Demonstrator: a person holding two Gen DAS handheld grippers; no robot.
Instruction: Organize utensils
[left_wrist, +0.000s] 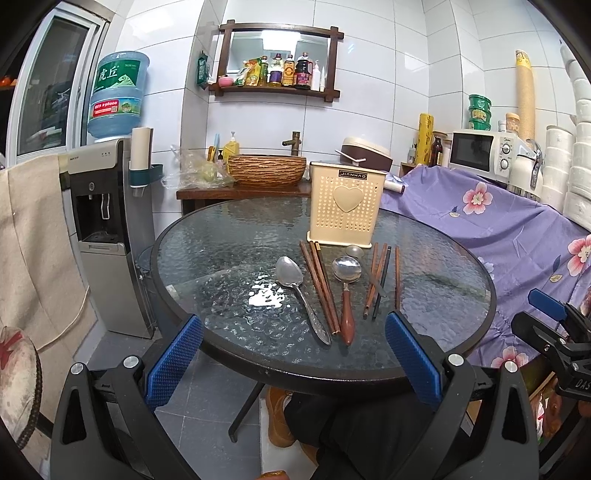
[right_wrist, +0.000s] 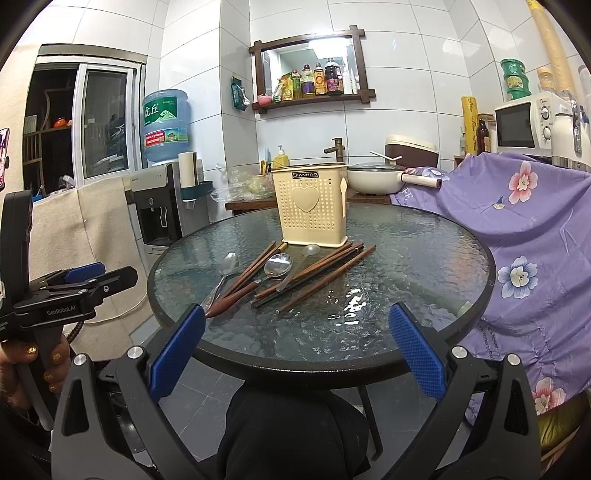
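The cream perforated holder (left_wrist: 345, 205) stands upright on the round glass desk (left_wrist: 221, 258), purple floral cloth (left_wrist: 498, 221) beside it. In front of the holder lie brown chopsticks (left_wrist: 320, 286), two metal spoons (left_wrist: 295, 284) and a wooden-handled spoon (left_wrist: 346, 291). Left gripper (left_wrist: 295, 358) and right gripper (right_wrist: 295, 350) fingers are spread apart, empty, short of the desk

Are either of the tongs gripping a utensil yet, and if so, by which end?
No. The left tongs and right tongs are both open and empty, short of the round glass table; the utensils lie loose on it.
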